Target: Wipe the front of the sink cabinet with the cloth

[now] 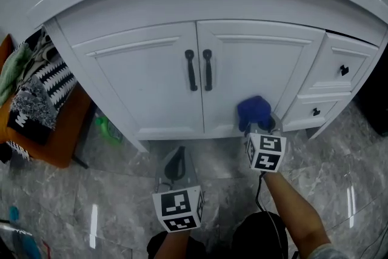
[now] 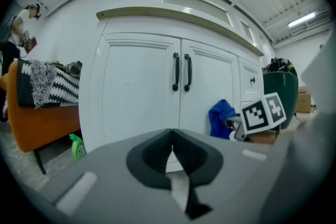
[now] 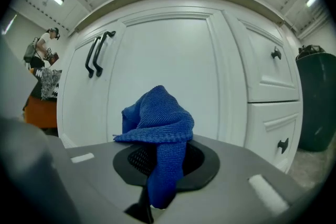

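A white sink cabinet with two doors and black handles fills the head view. My right gripper is shut on a blue cloth, held at the lower right corner of the right door. The cloth bunches up over the jaws in the right gripper view. My left gripper hangs lower, back from the cabinet base, shut with nothing in it. In the left gripper view the cloth and the right gripper's marker cube show at right.
Drawers with black knobs sit right of the doors. An orange seat piled with patterned fabric stands at left, a green spray bottle beside it. A dark bin stands at far right. The floor is grey marble.
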A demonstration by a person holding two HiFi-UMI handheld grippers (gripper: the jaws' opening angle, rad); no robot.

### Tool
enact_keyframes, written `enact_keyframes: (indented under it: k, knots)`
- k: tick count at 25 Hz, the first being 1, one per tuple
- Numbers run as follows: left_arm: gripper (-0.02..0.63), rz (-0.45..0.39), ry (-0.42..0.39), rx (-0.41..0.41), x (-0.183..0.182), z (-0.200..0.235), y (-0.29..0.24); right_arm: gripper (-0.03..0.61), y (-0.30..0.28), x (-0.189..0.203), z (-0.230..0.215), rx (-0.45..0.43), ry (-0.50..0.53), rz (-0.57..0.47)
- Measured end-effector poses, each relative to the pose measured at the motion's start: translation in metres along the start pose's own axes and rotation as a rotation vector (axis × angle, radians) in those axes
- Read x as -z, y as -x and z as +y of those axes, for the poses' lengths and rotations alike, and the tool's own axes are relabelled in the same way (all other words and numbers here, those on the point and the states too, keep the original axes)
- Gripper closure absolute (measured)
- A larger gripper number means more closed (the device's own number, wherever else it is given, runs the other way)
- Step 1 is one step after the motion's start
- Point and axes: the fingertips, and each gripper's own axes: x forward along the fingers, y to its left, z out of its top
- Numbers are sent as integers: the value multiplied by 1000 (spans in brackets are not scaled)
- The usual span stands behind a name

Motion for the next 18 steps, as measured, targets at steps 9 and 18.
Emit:
enact_keyframes:
  k: [9,18]
  knots:
    - [604,-7,42,-57,-1,35,16,509,-8,-11,89,-113,-56,-7]
    - [604,-11,45,-86,-1,63,24,514,-8,-11,100,-71,-109,-30]
